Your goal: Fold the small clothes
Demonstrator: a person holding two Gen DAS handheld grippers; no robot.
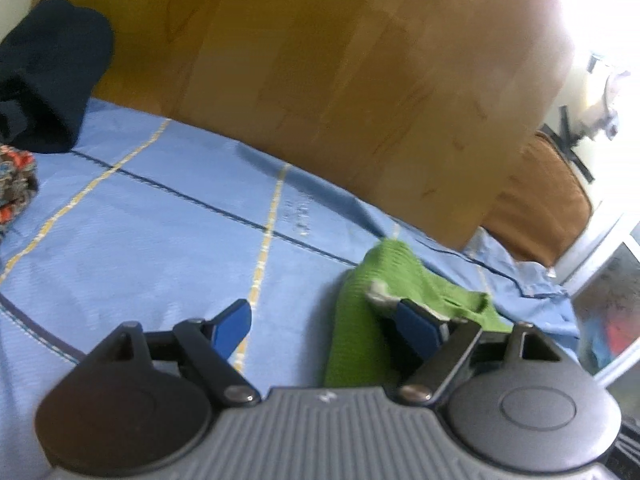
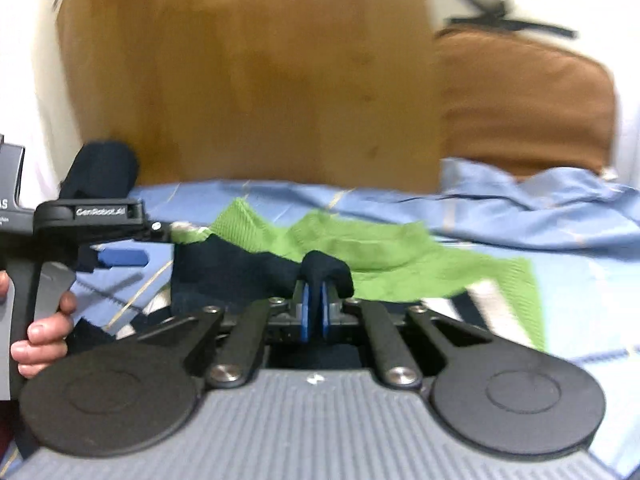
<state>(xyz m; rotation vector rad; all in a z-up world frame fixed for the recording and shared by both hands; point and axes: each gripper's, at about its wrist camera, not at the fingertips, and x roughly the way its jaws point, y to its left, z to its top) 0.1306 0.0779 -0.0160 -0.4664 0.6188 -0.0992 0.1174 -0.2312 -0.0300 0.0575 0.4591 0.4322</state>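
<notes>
While the work is proceeding on a blue bedsheet (image 1: pixel 160 220) with yellow and dark stripes, a dark navy garment (image 1: pixel 48 76) is lying at the far left against the wooden headboard (image 1: pixel 340 80), and a patterned orange cloth (image 1: pixel 16 184) is sitting just below it at the sheet's left edge. Moving right, the left gripper (image 1: pixel 324 320) is standing with its jaws wide apart; its left blue pad is hanging over bare sheet, while its right pad is touching the edge of the green knit garment (image 1: pixel 360 320), which nothing is clamping from that side. In the right wrist view, a hand (image 2: pixel 40 332) is holding the left gripper's handle at the left edge. At centre, the right gripper (image 2: pixel 315 300) is pinching a fold of dark navy fabric (image 2: pixel 240 272), its blue pads pressed together on it. The green garment is spreading flat behind and to the right of that fold. A brown cushion (image 2: pixel 520 100) is resting beyond the sheet at the right.
</notes>
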